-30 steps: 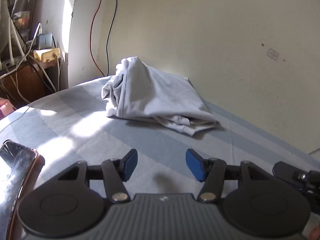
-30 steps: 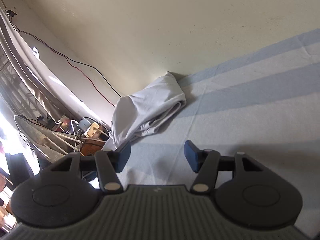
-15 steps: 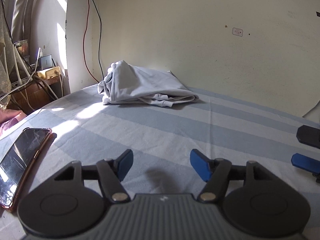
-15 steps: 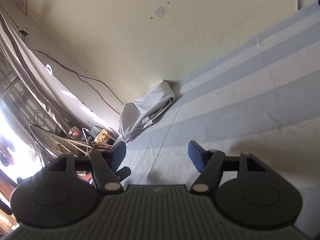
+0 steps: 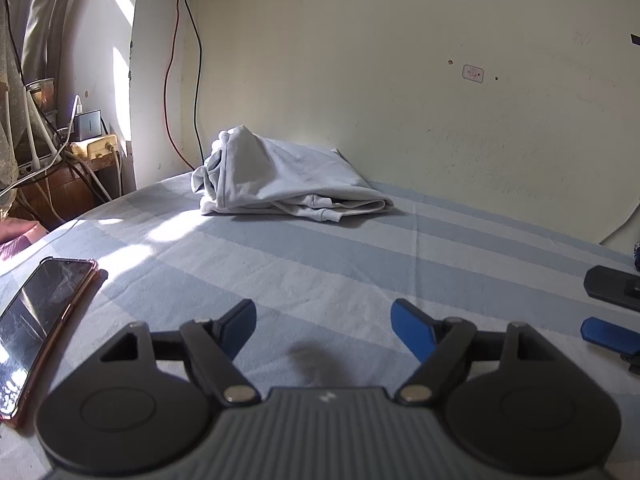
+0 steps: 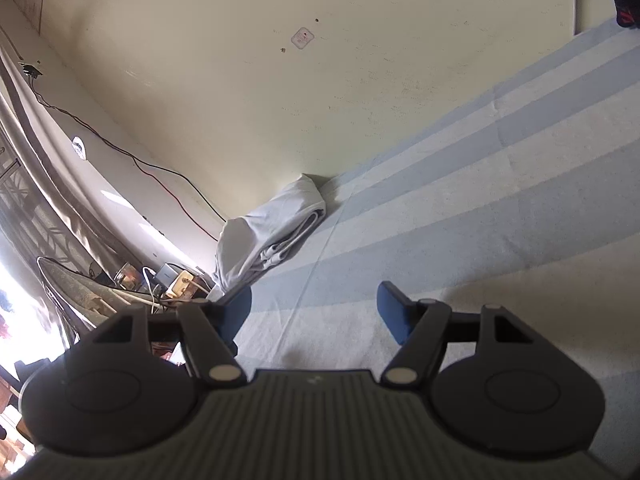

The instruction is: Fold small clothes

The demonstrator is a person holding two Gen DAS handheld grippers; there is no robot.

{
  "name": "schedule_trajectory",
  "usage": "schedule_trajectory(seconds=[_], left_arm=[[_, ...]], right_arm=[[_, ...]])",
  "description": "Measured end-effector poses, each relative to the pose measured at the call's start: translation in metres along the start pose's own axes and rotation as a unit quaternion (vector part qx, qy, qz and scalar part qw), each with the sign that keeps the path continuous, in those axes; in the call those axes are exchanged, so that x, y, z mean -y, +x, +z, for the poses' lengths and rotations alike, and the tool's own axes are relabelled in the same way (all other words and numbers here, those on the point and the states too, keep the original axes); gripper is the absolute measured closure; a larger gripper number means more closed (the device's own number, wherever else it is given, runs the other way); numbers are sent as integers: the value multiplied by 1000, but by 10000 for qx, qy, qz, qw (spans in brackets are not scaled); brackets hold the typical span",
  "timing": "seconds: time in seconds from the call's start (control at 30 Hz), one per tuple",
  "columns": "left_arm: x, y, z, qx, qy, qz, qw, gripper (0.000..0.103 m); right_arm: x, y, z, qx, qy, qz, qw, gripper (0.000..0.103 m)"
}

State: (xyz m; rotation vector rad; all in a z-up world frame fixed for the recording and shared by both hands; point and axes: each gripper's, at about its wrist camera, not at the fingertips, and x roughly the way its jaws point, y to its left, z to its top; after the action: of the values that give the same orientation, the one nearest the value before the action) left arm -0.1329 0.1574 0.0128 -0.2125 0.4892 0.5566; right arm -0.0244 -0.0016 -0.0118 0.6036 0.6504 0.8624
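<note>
A pale, folded shirt (image 5: 288, 184) lies against the wall at the bed's (image 5: 320, 264) far edge, well apart from both empty hand-held grippers, left (image 5: 323, 328) just opened wide, right (image 6: 314, 310) wide; soft and light, it looks best pinched at its hem corners.

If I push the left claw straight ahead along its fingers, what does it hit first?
Probably the striped bedsheet: the left claw is open and empty, tilted downward, with bare sheet ahead. The folded white garment lies farther along near the wall; a level push might reach it, though depth is unclear.
</note>
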Motion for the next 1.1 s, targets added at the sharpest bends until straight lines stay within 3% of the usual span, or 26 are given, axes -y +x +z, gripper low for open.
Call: schedule_trajectory(seconds=[0.4, 0.7, 1.1], left_arm=[[3, -4, 0, 145, 74, 143, 9998, 0], [1, -3, 0, 87, 47, 133, 9999, 0], [2, -2, -1, 59, 71, 171, 9998, 0]], right_arm=[[-14, 4, -6, -129, -547, -370, 9977, 30], [-28, 9, -14, -79, -1132, -697, 9911, 30], [-30, 9, -15, 22, -1240, -777, 9892, 27]])
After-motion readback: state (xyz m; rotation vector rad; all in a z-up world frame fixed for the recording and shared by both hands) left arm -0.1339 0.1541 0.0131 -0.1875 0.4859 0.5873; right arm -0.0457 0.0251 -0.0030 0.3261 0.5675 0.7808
